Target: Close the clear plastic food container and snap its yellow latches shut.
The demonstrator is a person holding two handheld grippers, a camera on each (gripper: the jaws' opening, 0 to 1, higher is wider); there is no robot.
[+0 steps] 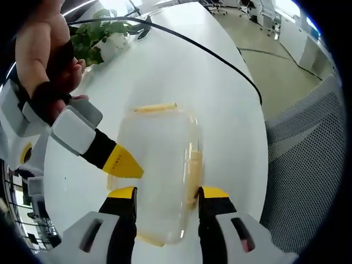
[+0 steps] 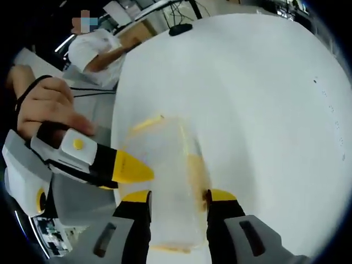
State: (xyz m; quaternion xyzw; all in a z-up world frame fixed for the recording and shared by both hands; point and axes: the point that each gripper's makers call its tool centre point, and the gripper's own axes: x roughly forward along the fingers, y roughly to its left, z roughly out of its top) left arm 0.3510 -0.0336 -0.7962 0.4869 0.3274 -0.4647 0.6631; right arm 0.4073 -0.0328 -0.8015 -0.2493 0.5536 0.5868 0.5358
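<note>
in the left gripper view, the left gripper (image 1: 168, 193) with black fingers (image 1: 122, 206) and yellow tips stood spread wide around the near end of the clear rectangular plastic food container (image 1: 157, 165), which lay on the white oval table (image 1: 181, 71). whether the tips touched its walls could not be told. a yellow latch (image 1: 155, 108) sat on the far edge and another yellow latch (image 1: 193, 168) along the right side. the right gripper (image 1: 118, 160) came in from the left, its yellow tip touching the container's lid; its jaw state could not be told there. a green potted plant (image 1: 99, 36) and a black cable (image 1: 214, 52) lay beyond.

in the right gripper view, the right gripper (image 2: 178, 196) stood parted across the same container (image 2: 165, 176).
</note>
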